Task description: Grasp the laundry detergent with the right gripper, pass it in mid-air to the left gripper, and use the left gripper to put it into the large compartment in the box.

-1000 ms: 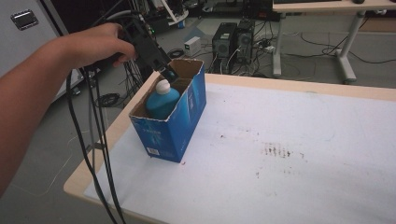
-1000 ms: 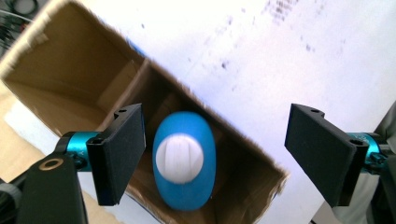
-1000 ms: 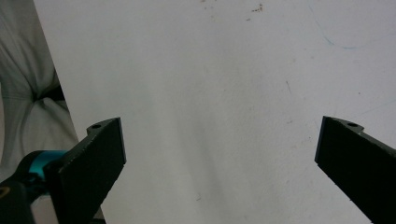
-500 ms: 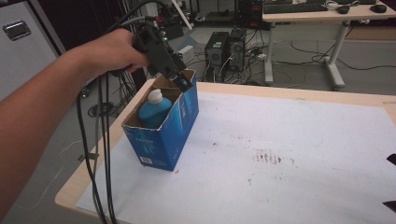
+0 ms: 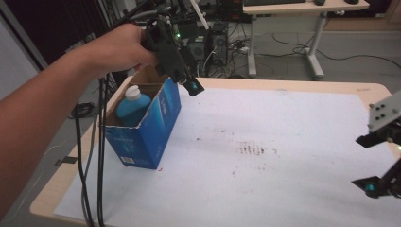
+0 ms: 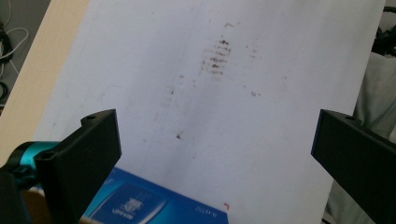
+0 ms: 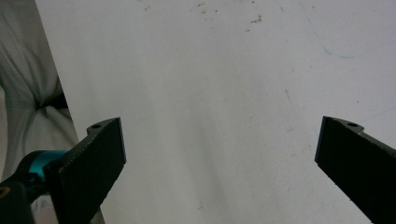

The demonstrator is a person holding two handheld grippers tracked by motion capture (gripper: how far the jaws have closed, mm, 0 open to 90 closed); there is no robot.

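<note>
The left hand-held gripper point(image 5: 182, 71) has lifted clear of the blue carton point(image 5: 144, 120), jaws spread wide and empty; the blue bottle point(image 5: 132, 104) stays inside, below it. The right hand-held gripper point(image 5: 383, 163), perhaps newly arrived, gapes empty over the table point(image 5: 283, 84) edge, with bare white sheet point(image 5: 265, 156) between.

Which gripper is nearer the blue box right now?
Left. The left gripper hangs just above the blue box at its far right rim; the right gripper sits across the table at the right edge.
</note>
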